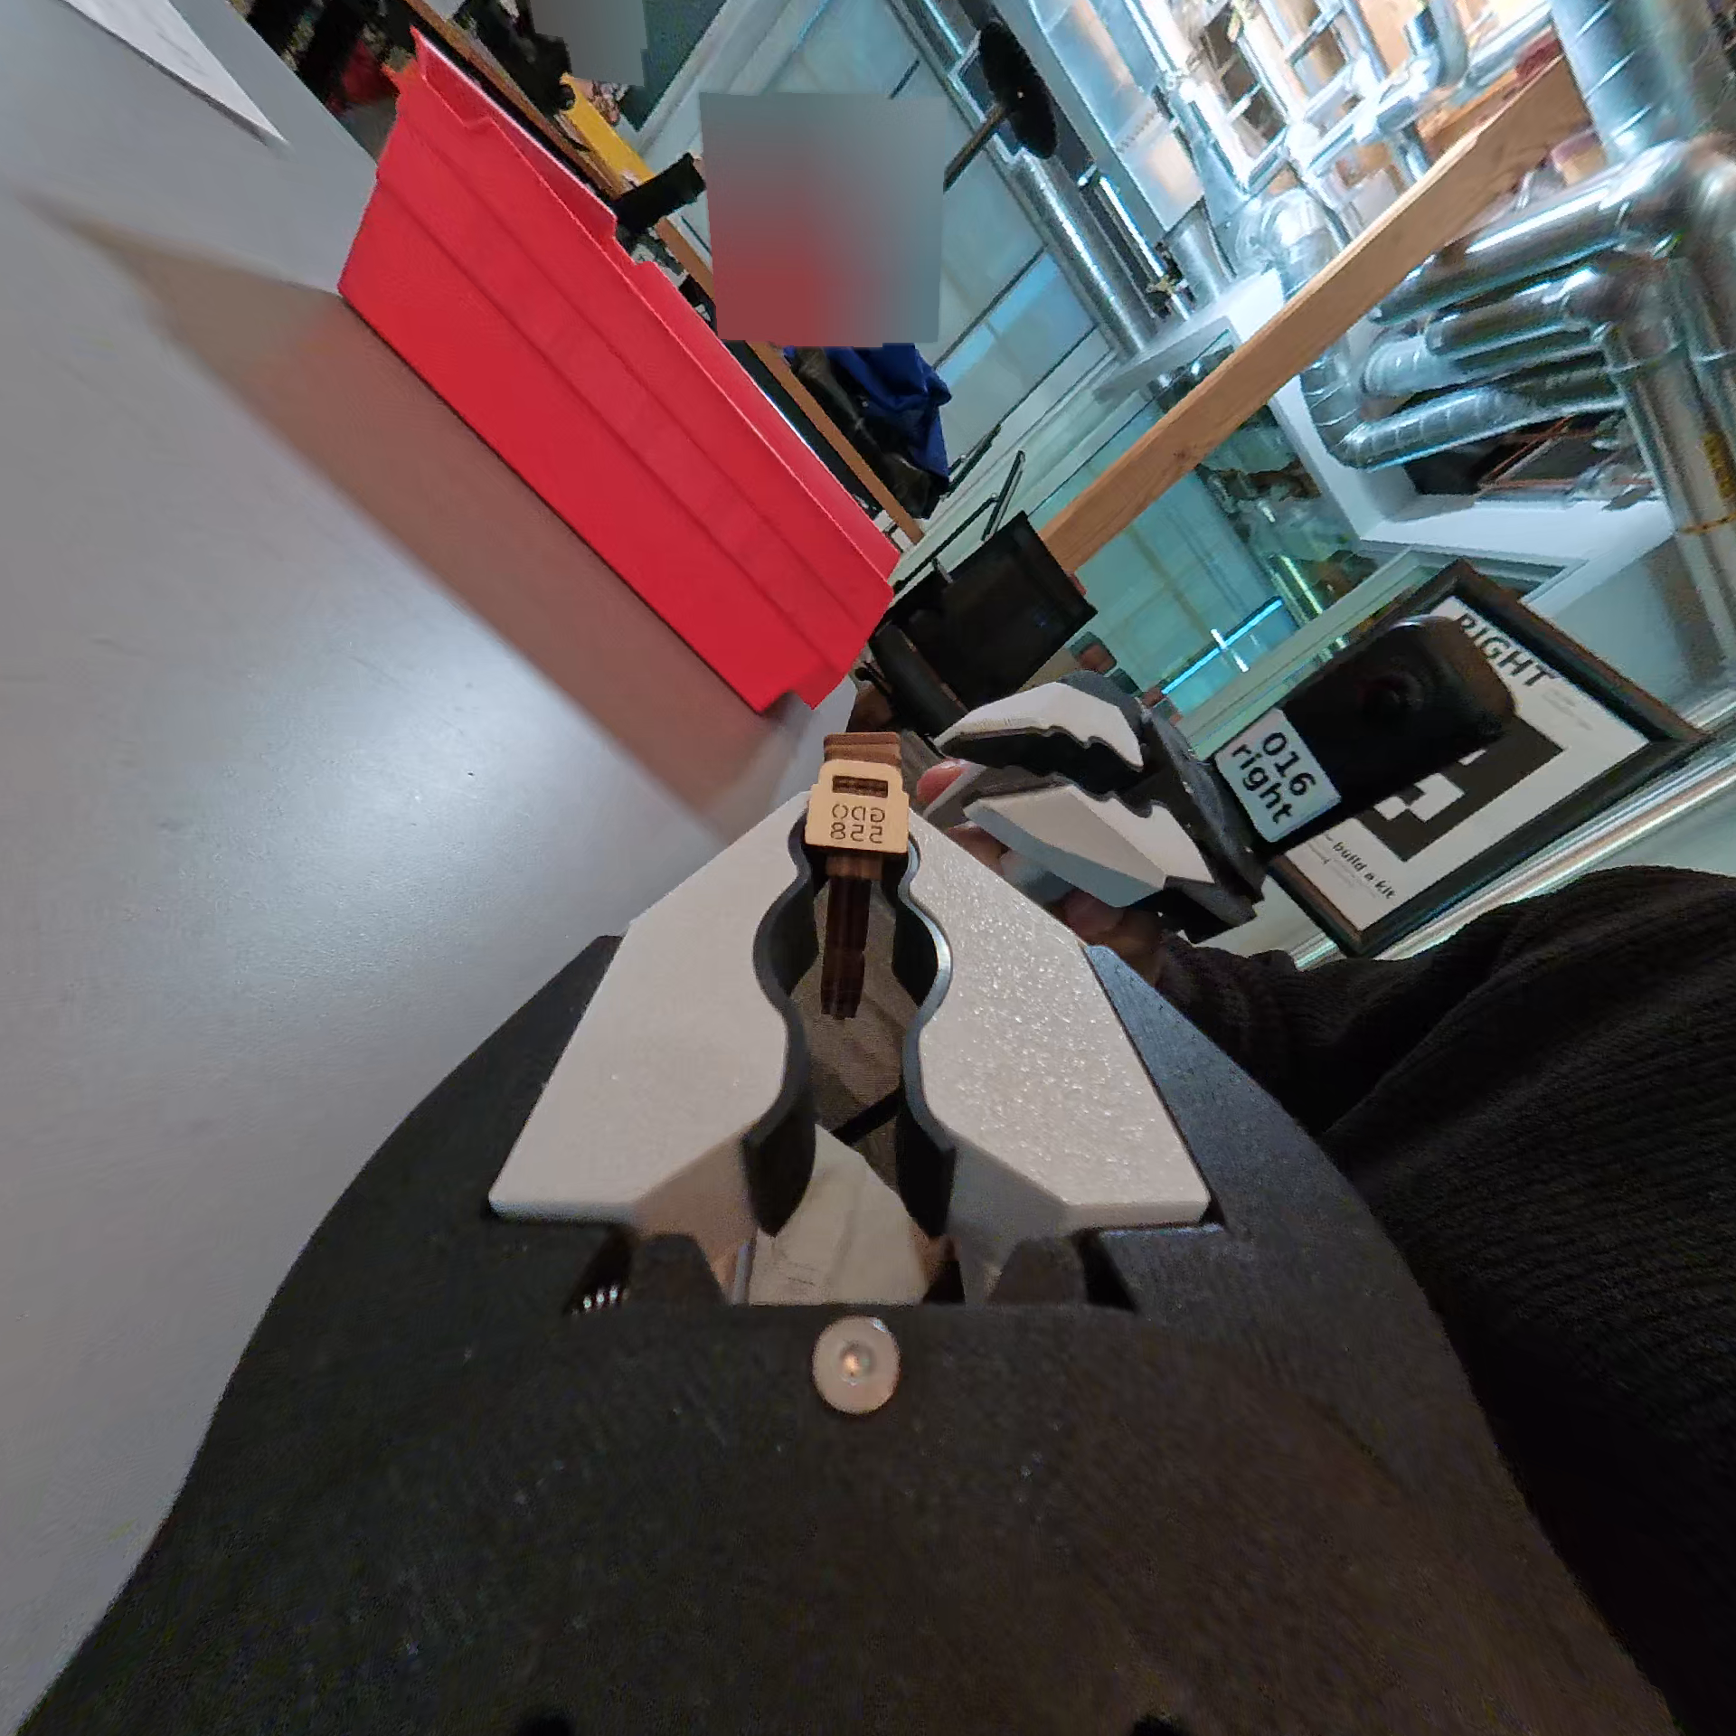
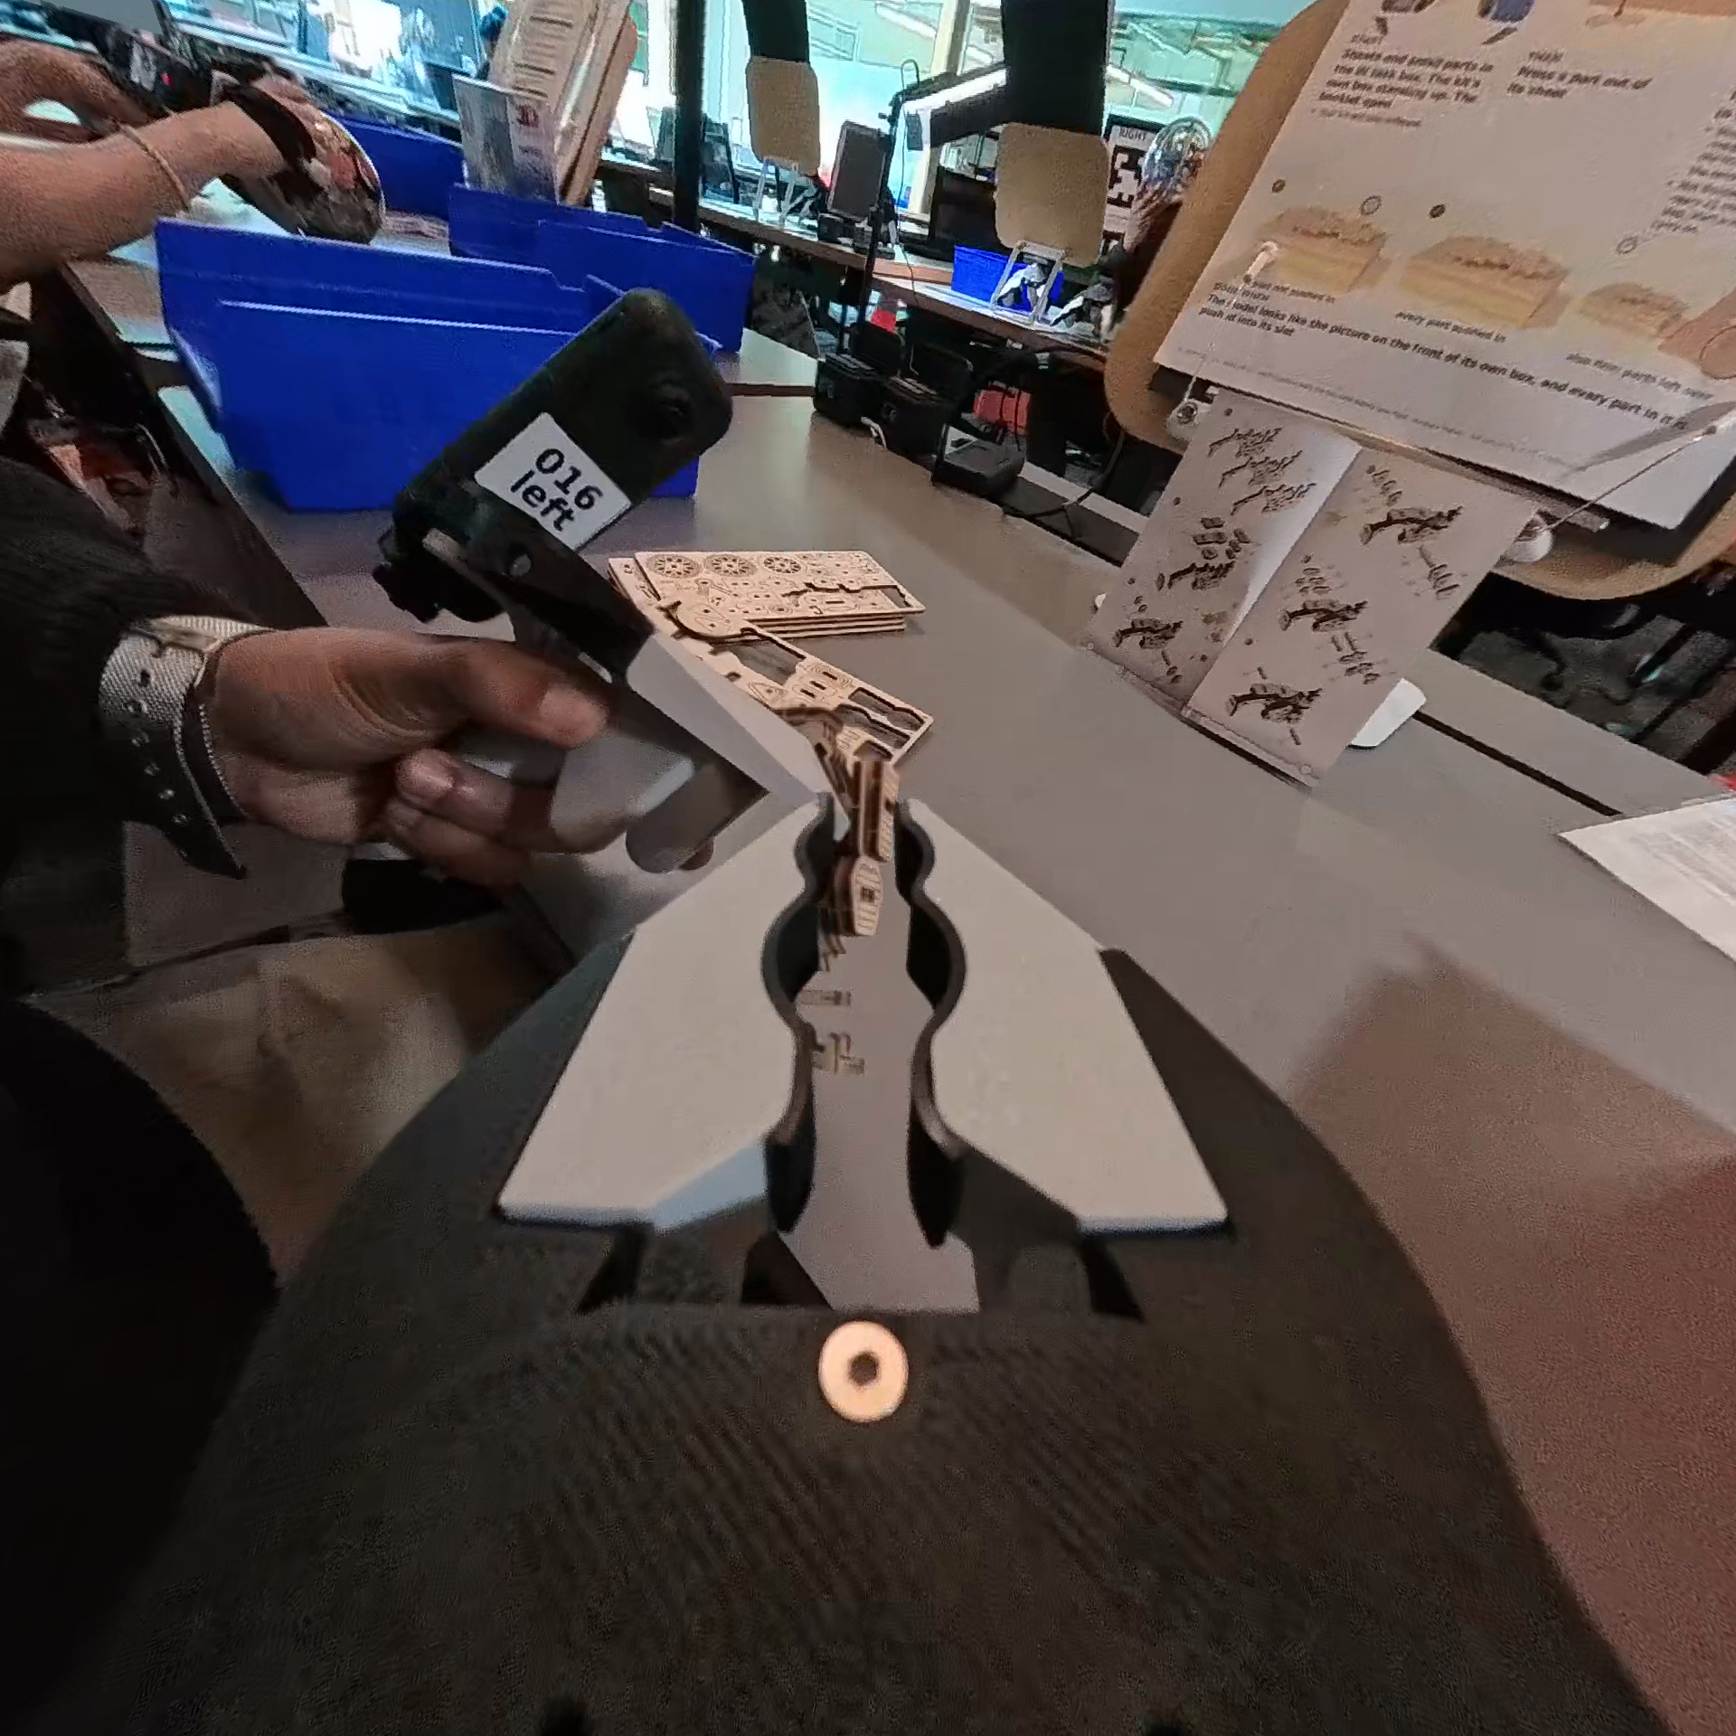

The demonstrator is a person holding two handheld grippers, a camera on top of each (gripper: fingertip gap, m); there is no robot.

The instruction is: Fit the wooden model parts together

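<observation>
The left gripper pinches a small wooden sub-assembly at its tips, held above the grey table. The right gripper sits with its fingers around it; whether they press, I cannot tell. Thin, light plywood: probably brittle, best gripped on flat faces. 2 part sheets lie beyond.

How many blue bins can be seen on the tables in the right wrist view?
3: a large blue bin behind the left gripper, another behind it, one small far back. More may be hidden.
</observation>
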